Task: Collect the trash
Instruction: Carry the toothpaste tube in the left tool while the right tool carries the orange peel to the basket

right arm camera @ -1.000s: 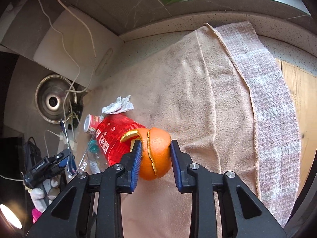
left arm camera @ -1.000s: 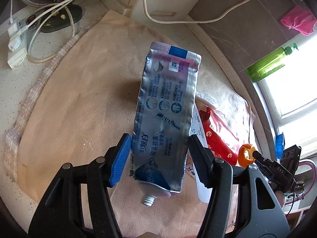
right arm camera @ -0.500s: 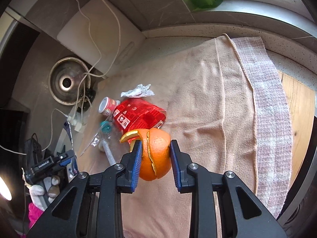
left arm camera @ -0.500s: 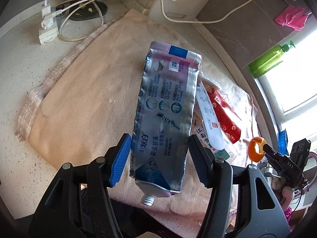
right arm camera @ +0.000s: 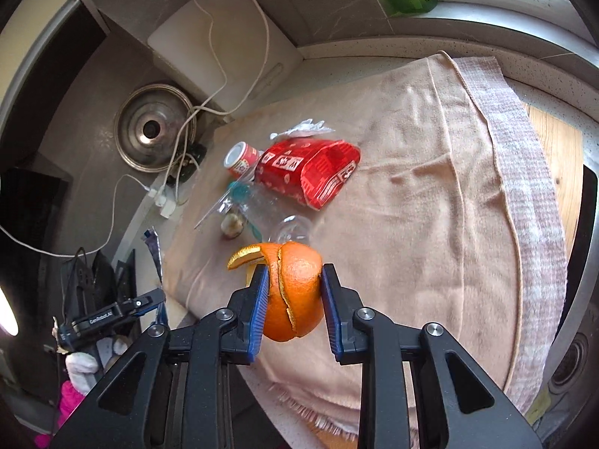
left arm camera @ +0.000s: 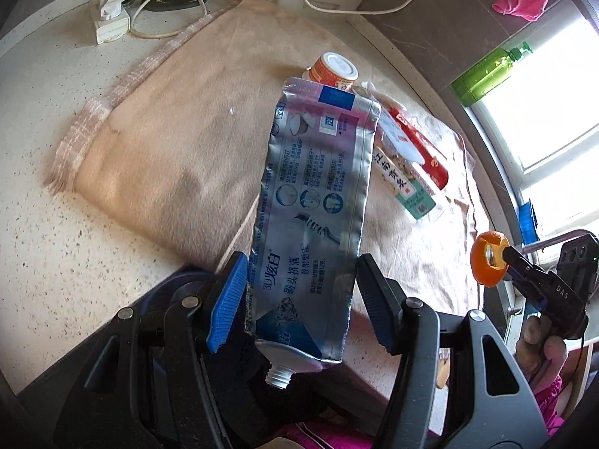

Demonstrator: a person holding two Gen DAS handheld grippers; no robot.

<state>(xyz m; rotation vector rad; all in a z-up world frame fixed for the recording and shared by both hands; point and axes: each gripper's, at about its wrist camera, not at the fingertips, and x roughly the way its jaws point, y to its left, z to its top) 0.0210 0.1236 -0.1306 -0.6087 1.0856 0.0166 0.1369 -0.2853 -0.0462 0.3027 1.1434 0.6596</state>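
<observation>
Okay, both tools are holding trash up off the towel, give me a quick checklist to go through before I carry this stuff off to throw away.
1. Left tool shut on the toothpaste tube: ok, fingers press both its edges.
2. Tube capped: not ok, the threaded neck is bare, so leftover paste might drip.
3. Right tool shut on the orange peel: ok, though the peel is split and one strip curls free.
4. Both items lifted off the towel: ok.
5. Bin location and a free path to it: cannot tell, no bin shows in either view.
6. Trash left for later: not ok, red packet, small jar and crumpled tissue remain on the towel.
</observation>
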